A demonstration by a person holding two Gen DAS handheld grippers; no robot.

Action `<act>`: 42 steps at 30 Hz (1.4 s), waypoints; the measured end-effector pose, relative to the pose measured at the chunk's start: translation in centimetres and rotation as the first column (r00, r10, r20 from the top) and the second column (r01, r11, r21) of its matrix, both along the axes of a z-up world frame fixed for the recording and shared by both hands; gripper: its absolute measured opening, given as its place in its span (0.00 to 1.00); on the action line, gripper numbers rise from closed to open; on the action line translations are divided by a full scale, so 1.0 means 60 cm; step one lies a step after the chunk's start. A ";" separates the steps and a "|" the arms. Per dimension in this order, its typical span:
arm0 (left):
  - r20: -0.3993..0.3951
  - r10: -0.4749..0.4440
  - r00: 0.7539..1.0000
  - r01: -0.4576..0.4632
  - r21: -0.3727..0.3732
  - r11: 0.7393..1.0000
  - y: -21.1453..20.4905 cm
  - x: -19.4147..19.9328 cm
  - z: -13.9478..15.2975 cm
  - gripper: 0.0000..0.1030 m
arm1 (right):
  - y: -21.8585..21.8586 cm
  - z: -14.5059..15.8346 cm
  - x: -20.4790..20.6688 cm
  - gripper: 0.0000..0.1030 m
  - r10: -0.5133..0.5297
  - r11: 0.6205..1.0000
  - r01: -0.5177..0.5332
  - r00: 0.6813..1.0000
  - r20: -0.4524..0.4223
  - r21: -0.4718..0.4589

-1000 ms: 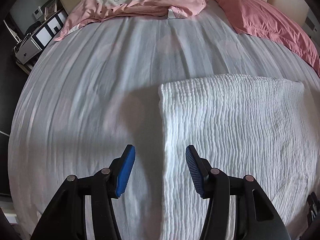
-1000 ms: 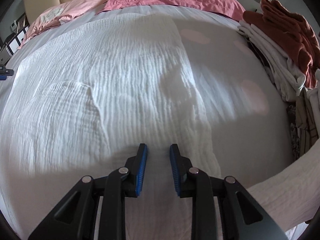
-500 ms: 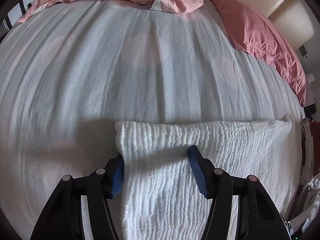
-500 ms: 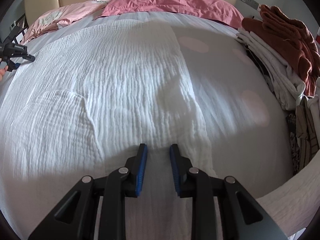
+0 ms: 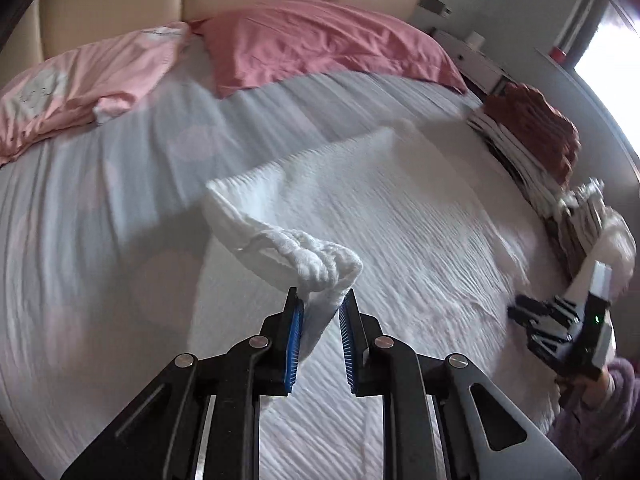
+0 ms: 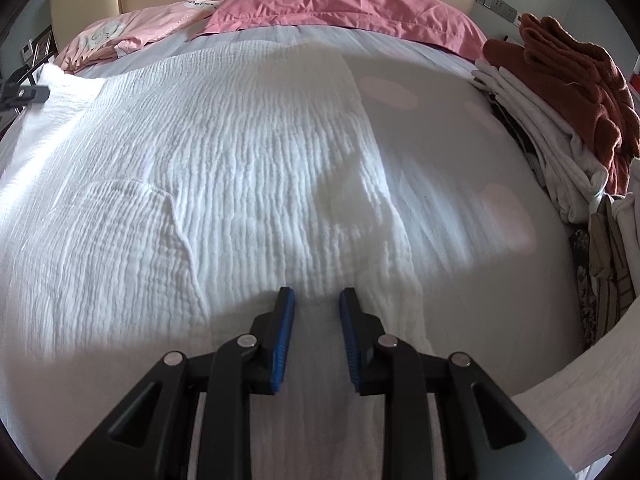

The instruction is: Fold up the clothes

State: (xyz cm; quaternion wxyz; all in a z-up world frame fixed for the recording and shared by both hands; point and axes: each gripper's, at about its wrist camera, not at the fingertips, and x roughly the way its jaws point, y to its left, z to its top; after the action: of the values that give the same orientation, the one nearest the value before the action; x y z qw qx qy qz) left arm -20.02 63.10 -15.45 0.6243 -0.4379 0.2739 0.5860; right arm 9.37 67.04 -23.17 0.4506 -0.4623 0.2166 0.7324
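Note:
A white crinkled garment (image 6: 248, 168) lies spread across the bed. My left gripper (image 5: 322, 300) is shut on its far left corner (image 5: 320, 268) and holds that corner lifted, with the cloth hanging back to the bed. In the right wrist view the left gripper (image 6: 24, 92) shows at the far left edge beside the raised corner. My right gripper (image 6: 316, 300) stays low over the near edge of the garment, jaws a little apart with cloth lying flat between them. It also shows in the left wrist view (image 5: 560, 324) at the right.
Two pink pillows (image 6: 340, 4) lie at the headboard. A stack of folded clothes topped by a rust-coloured piece (image 6: 572, 68) stands at the bed's right edge. A grey bedsheet (image 5: 80, 200) covers the bed.
My left gripper closed on the garment's left corner, lifted it and swung to face right. My right gripper has stayed in place.

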 end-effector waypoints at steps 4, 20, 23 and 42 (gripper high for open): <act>-0.073 -0.080 0.994 0.075 -0.060 0.995 0.000 0.083 -0.023 0.19 | 0.000 0.003 0.004 0.23 -0.004 1.000 0.004 1.000 -0.012 -0.013; -0.372 0.399 0.838 -0.419 0.030 0.907 -0.003 -0.152 0.059 0.07 | 0.027 -0.001 0.016 0.23 -0.016 0.998 0.014 0.999 -0.048 -0.054; -0.380 0.466 0.799 -0.507 -0.009 0.862 -0.013 -0.199 0.043 0.09 | 0.026 -0.001 0.014 0.23 -0.015 0.999 0.012 0.999 -0.045 -0.051; -0.251 0.464 0.850 -0.484 -0.023 0.875 -0.233 0.053 0.112 0.37 | 0.002 0.135 0.116 0.28 -0.035 0.999 0.042 0.969 -0.245 0.021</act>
State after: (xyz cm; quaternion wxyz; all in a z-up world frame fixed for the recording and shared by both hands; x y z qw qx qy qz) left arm -16.87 49.14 -8.71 0.4039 -0.4448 0.2546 0.7577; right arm 16.35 67.15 -15.10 0.4407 -0.3582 0.2698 0.7776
